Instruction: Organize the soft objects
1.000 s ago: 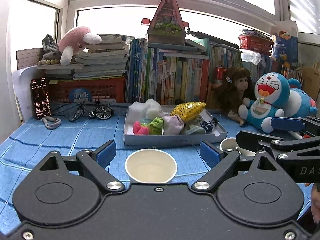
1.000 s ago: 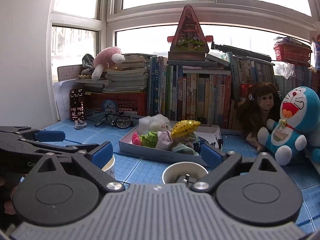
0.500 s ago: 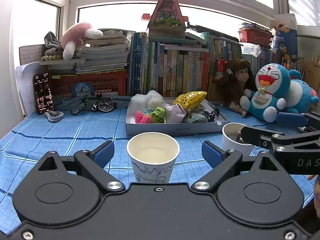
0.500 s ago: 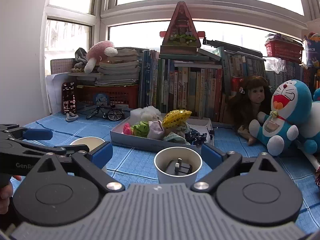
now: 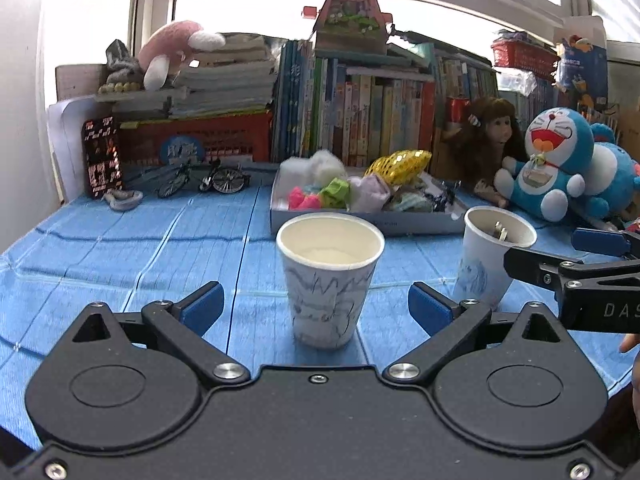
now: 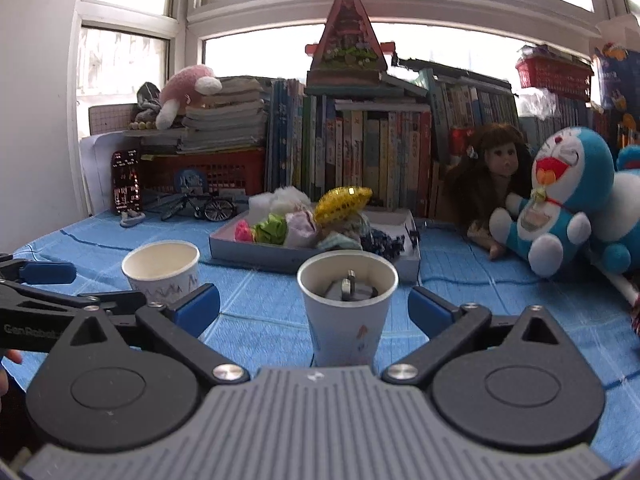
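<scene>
Nearest, two grippers, both low over the blue-clothed counter (image 5: 120,248). Left gripper (image 5: 316,306) with jaws wide, either side of an empty paper cup (image 5: 329,276) but clear of its walls. Right gripper (image 6: 314,306) likewise spread wide, framing a second paper cup (image 6: 347,308) without touching; inside that one a grey plug-like piece (image 6: 350,290), hard to make out. Two cups in all, upright, near each other, each showing at the edge of the other camera's view.

Just beyond the cups, one shallow white tray (image 5: 332,222) holding the soft objects (image 5: 340,192): a white fluffy tuft, a pink piece, a green one, a pale lilac one, a gold sequinned one on top, plus a dark tangle at the right end. Heaped and overlapping, so no sure count.

Left of the tray, one small model bicycle (image 5: 204,180), a dark panel with red lights (image 5: 102,158) and a grey clip, blurred.

Right of the tray, one brown-haired doll (image 6: 496,184) and two blue plush toys (image 6: 560,204), the second cut off at the frame edge.

Farthest, a row of upright books (image 5: 360,120), a red basket under stacked papers, one pink plush (image 5: 172,50) on top, and a triangular house model (image 6: 346,46) against the window
</scene>
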Demonstrator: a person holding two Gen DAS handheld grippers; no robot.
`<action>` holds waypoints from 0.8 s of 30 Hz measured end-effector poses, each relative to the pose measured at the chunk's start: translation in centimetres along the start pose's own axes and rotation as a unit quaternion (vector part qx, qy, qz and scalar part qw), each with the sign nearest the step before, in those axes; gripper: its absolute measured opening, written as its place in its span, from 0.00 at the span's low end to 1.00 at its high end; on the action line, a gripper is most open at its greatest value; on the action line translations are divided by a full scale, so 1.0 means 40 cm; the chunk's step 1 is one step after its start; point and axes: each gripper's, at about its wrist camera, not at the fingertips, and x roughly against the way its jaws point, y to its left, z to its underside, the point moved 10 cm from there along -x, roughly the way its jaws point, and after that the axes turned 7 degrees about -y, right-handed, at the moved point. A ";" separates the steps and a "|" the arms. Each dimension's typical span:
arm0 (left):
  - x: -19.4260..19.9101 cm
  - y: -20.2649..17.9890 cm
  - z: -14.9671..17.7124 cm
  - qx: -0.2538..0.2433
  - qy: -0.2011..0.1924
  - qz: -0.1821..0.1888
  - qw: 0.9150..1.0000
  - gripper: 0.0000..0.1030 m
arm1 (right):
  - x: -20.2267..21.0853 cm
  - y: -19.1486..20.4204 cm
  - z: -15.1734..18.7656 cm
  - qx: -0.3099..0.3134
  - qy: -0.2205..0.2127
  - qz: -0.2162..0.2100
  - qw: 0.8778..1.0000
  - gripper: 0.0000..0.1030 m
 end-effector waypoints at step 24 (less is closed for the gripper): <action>-0.088 0.041 0.143 0.020 0.067 -0.053 0.996 0.96 | -0.086 -0.030 0.166 -0.026 0.077 0.038 0.996 1.00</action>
